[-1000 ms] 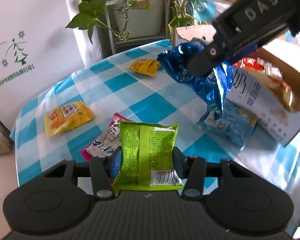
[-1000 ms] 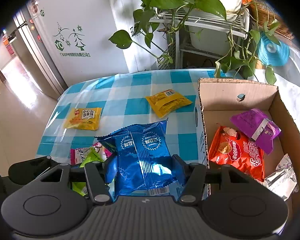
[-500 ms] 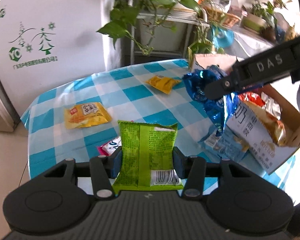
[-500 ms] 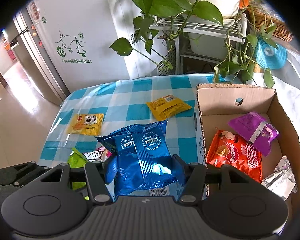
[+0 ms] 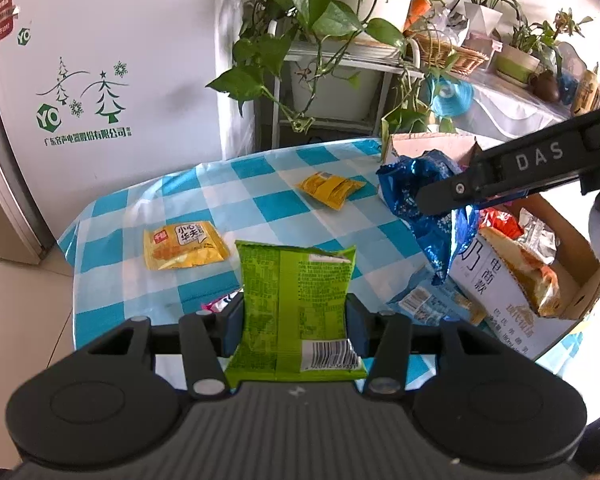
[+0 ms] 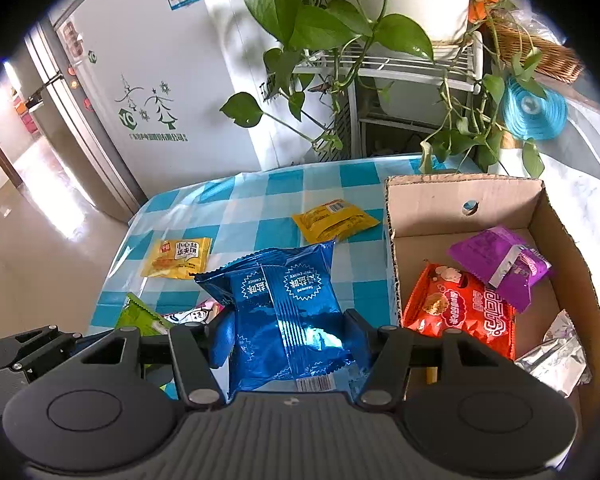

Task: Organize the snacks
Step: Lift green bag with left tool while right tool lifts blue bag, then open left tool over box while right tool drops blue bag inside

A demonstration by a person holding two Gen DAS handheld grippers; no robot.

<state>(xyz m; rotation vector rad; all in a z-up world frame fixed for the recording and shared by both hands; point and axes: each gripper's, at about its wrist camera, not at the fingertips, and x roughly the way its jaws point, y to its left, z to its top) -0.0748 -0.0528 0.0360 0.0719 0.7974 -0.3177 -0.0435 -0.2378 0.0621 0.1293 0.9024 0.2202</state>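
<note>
Table (image 5: 260, 200) under a blue-and-white checked cloth, a white fridge (image 5: 100, 80) with green tree print behind it, trailing potted plant (image 6: 340, 20) on a white rack at the far edge. Cardboard box (image 6: 460, 196) stands open on the table's right side; inside lie a red-orange packet (image 6: 460, 312), a purple packet (image 6: 500, 264) partly over it, and a silver packet (image 6: 556, 348) toward the near right corner. Right gripper (image 6: 288, 336) closed on a blue foil packet (image 6: 288, 300), pads pressing both sides, packet held clear above the cloth just left of the box wall. Left gripper (image 5: 294, 320) closed on a green packet (image 5: 296, 292), barcode end toward the camera, packet upright between the pads and off the table. Loose on the cloth: one yellow packet (image 5: 184, 244) with a speech-bubble label near the left edge; a second yellow packet (image 5: 330, 188) further back, near the box's far corner. A pink-and-white packet (image 6: 192, 314) shows partly, below the grippers. A pale blue packet (image 5: 432, 300) lies against the box's outer wall, seen from the left wrist view.
</note>
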